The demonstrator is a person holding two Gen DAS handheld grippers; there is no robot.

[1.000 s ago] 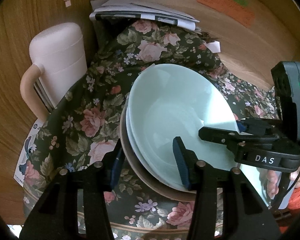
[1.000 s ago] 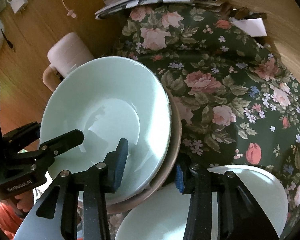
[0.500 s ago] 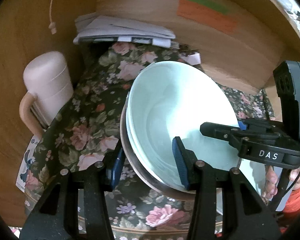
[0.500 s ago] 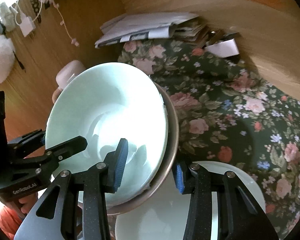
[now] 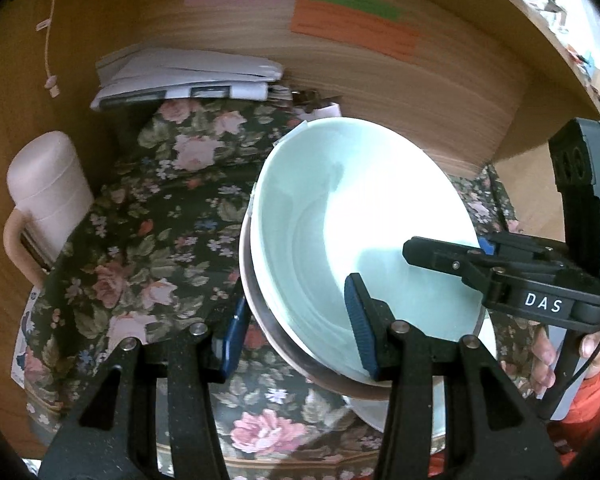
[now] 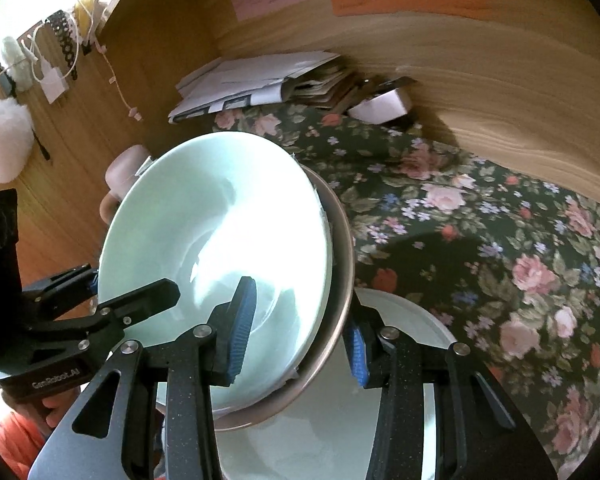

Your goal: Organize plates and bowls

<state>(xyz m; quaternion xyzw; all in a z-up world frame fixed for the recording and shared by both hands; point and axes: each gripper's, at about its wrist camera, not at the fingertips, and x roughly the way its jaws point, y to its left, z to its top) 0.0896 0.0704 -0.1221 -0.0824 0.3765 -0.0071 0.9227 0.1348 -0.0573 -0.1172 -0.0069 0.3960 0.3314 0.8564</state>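
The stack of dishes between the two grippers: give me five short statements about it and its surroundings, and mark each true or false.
1. Both grippers clamp the stack of dishes at its rim. True: the left gripper and the right gripper each have one pad inside and one outside.
2. The top dish is pale green. True.
3. The outermost dish in the stack is bright blue. False: it is brownish.
4. The stack lies flat on the floral cloth. False: it is held tilted above it.
5. A white plate lies below the stack. True.
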